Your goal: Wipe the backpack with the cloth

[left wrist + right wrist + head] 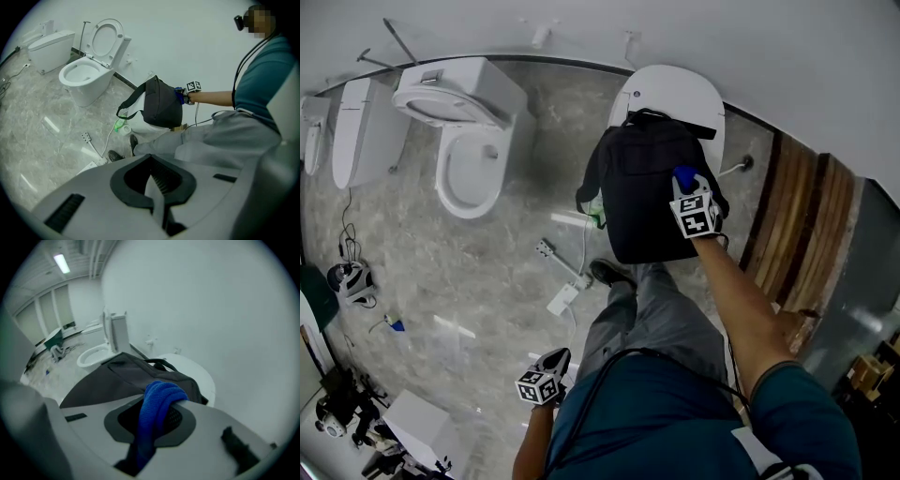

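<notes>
Right gripper point(683, 184) jaws clamped on blue cloth point(157, 404), bunch sticking out past the jaws. Black backpack point(642, 192) directly ahead of and under them, sitting on closed white toilet lid point(675, 89). Left gripper point(157, 187) jaws pressed together, nothing between. Person's grey trouser leg point(211, 145) ahead of them, partly covering the backpack. Green bottle point(119, 124) and open toilet point(86, 77) further ahead-left.

light: even, cool | source: ceiling strip point(61, 262) | edges: fisheye vignette | foreground: blurred

Backpack point(647, 202): black. Cloth point(157, 401): bright blue. Toilet point(473, 94): white. Floor point(403, 253): grey, marble-veined. Trousers point(661, 319): grey. Shirt point(675, 417): teal.
</notes>
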A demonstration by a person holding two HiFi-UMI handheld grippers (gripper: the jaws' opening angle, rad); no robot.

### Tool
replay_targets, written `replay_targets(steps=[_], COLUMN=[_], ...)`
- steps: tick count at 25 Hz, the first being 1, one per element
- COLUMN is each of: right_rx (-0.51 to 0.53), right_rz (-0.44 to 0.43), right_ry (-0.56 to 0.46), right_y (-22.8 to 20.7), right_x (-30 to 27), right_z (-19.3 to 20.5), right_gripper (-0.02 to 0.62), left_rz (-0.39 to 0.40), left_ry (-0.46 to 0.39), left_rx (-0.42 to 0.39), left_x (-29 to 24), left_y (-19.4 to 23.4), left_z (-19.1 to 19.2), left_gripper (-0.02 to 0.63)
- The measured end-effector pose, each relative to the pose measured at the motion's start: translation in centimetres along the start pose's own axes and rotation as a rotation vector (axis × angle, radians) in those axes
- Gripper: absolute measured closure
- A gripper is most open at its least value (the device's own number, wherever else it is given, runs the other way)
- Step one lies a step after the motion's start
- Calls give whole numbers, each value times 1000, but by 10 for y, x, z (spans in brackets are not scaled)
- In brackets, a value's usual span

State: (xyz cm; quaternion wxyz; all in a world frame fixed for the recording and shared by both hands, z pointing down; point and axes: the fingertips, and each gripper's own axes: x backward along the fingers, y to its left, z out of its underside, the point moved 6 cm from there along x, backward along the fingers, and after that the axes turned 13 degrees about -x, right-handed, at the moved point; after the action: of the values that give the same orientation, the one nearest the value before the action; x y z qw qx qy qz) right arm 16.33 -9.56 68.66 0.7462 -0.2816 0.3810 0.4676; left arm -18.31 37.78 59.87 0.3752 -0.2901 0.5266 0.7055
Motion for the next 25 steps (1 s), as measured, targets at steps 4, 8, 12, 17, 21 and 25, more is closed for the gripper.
replay_targets(steps=[4, 8, 12, 17, 21, 25], right_rx=[311, 585, 627, 604, 703, 624], right_rz=[-201, -407, -450, -428, -354, -117], right_ry=[1, 22, 32, 109, 168, 311], right_y=[79, 159, 184, 142, 96, -6], right_x=[-15, -37, -74, -115, -121, -124], right_z=[-22, -39, -72, -108, -109, -84], right_gripper=[551, 551, 551, 551, 552, 551], left_rz=[-2, -12, -34, -47, -40, -28], left_ry=[-4, -13, -31, -50, -51, -49], left_rx=[17, 39, 62, 89, 97, 78], left_x=[-7, -11, -12, -15, -22, -22], left_y=[-7, -17, -23, -30, -33, -30], left_z=[-9, -17, -27, -33, -37, -45], left_gripper=[601, 601, 601, 601, 601, 601])
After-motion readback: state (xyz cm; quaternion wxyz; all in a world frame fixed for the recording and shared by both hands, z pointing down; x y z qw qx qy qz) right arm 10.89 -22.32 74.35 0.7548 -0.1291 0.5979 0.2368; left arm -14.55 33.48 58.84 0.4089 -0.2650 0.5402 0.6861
